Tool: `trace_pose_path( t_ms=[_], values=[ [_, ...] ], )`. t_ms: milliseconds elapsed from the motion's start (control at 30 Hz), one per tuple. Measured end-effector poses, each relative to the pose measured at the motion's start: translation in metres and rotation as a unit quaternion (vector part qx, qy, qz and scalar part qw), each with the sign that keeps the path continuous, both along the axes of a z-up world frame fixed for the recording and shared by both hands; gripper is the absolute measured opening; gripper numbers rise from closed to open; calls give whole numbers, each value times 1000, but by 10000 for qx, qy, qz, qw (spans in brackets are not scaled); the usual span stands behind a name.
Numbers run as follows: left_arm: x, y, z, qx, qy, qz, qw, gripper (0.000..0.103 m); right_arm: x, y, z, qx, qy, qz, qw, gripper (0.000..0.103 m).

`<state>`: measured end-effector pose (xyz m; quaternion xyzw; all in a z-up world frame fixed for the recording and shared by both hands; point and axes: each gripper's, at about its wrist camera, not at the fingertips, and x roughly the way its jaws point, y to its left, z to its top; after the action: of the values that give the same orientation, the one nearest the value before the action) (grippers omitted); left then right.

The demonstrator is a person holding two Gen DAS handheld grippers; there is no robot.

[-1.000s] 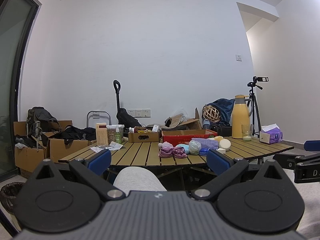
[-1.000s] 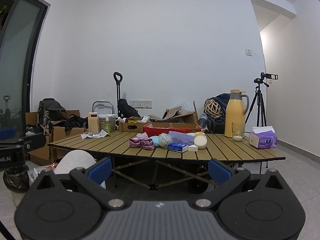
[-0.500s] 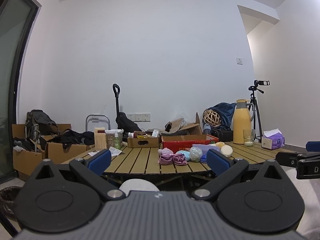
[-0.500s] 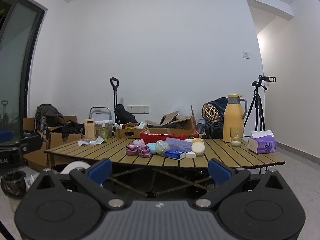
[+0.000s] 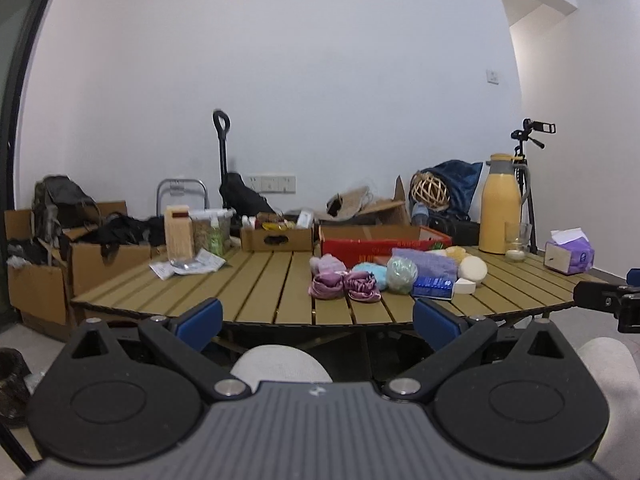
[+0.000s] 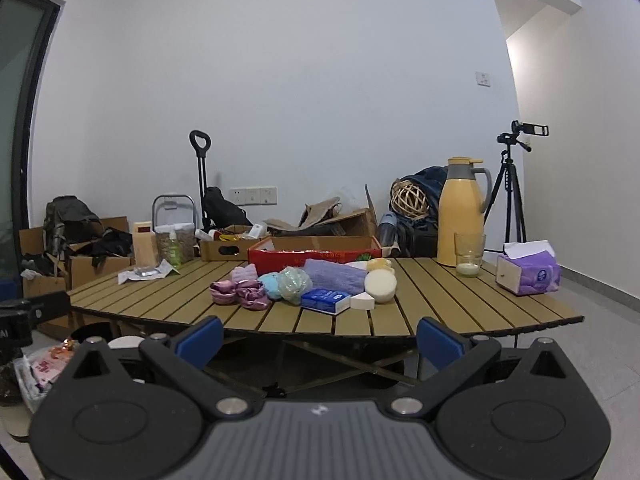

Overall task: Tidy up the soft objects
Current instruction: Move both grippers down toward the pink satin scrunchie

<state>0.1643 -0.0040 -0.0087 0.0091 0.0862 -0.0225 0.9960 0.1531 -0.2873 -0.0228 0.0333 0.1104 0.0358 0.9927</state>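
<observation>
Both claws hang short of the tabletop [image 6: 460,300], spread wide and holding nothing. The soft things sit bunched just in front of the red box [image 6: 316,254], which serves as landmark. Left of its middle lie the purple scrunchies [image 6: 240,294]; next the blue puff [image 6: 270,283], the green mesh ball [image 6: 295,284] and the lilac towel [image 6: 338,276], its length running left to right along the box; farthest right the round white sponge [image 6: 381,286].

The left claw [image 5: 318,318] points at the scrunchies straight ahead. The right claw [image 6: 320,338] faces the towel and sponge, so probably each takes its own end.
</observation>
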Motion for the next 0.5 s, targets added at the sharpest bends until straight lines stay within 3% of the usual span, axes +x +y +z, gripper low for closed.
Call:
trace_pose_path(
  t_ms=[233, 333, 500],
  values=[
    [78, -8, -21, 285, 344, -273, 9986, 103, 82, 4, -14, -25, 126, 134, 9998, 103],
    [122, -9, -29, 344, 379, -127, 9986, 103, 124, 6, -26, 187, 146, 606, 9979, 103],
    [206, 8, -32, 76, 740, 104, 9972, 103, 215, 15, -41, 783, 952, 1159, 9856, 101]
  ],
)
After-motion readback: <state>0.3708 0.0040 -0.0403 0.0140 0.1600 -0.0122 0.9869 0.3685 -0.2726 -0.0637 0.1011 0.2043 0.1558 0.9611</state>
